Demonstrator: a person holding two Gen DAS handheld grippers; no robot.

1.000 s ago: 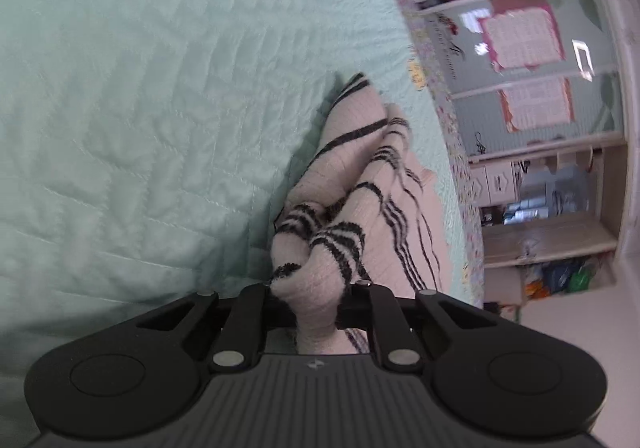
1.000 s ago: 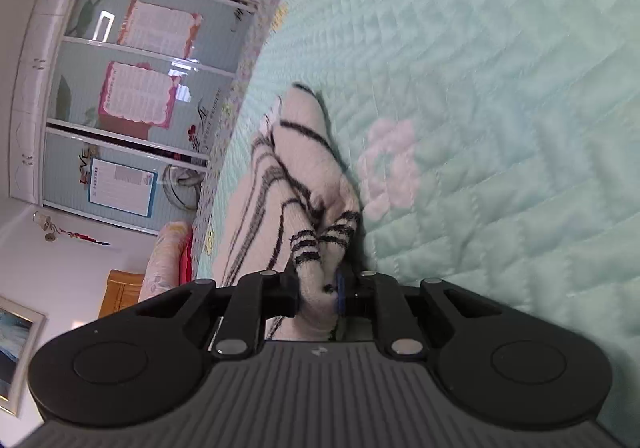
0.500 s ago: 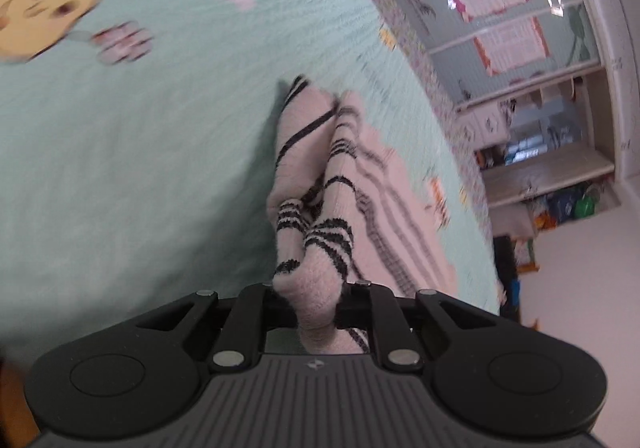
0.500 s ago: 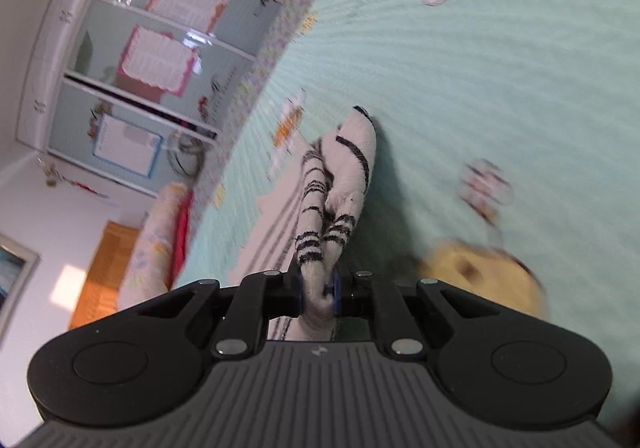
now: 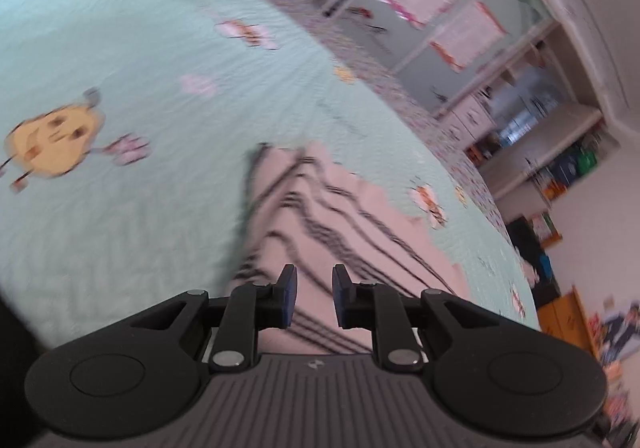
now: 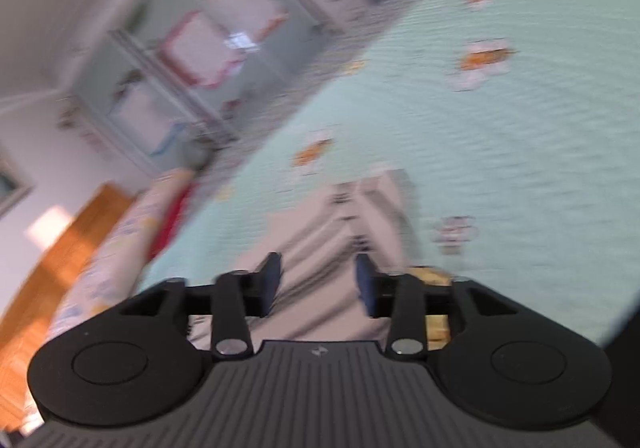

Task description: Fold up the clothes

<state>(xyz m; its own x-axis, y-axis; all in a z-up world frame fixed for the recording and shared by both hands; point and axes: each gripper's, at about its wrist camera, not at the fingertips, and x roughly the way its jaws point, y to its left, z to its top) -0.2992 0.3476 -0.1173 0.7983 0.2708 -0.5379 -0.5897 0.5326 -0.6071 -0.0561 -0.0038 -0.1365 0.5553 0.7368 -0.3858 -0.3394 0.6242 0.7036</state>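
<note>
Striped sweater (image 5: 320, 232) lies flat on the mint quilt (image 5: 160, 60), beside its yellow cartoon patch (image 5: 52, 144). Left gripper (image 5: 313, 296) and right gripper (image 6: 317, 282) hover above it, both parted, holding nothing.

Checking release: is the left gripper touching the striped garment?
Apart. Left wrist view: left gripper open, nothing between its pads, striped garment on the bedspread beyond.
</note>
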